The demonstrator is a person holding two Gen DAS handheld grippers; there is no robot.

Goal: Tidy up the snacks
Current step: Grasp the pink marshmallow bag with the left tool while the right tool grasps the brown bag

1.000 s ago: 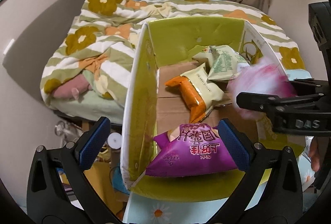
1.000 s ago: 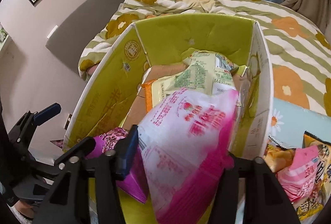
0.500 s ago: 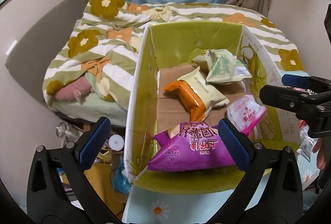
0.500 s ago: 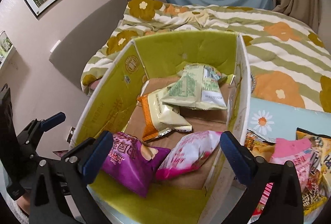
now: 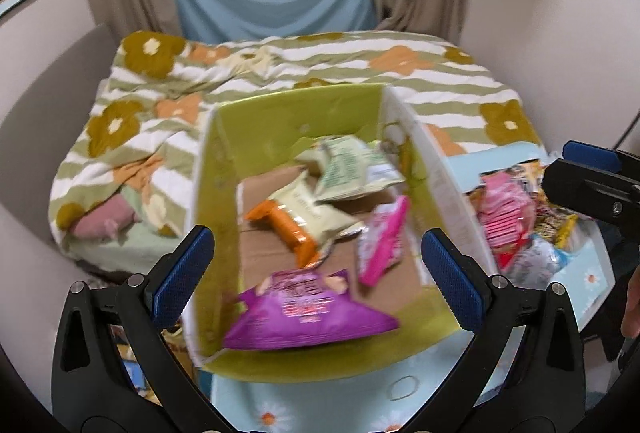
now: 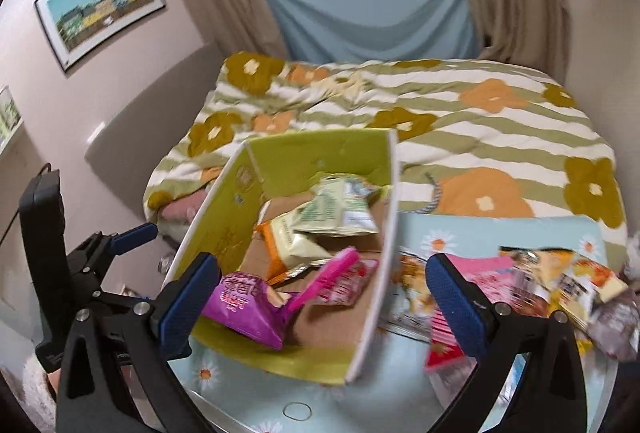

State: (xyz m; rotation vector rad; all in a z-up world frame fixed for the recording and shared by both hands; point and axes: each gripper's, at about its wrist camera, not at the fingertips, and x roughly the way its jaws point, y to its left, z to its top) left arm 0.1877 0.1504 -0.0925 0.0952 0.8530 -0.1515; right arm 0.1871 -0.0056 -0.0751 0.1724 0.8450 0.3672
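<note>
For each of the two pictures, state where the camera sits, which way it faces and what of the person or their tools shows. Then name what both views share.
Left wrist: on the left gripper, looking forward and down into the green box; the right gripper's finger and fingertips of a hand show at right.
Right wrist: on the right gripper, facing box and loose snack pile; the left gripper shows at left.
Shared: box, purple bag, pink bag, bed.

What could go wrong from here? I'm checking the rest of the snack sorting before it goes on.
1. The pink bag lies propped on the purple bag in the box, so later drops may pile up unevenly.
2. The loose pile is jumbled and overlapping; the open right gripper might pinch two packets at once.
3. The box's flap leans over the pile and could get knocked on the next reach.
</note>
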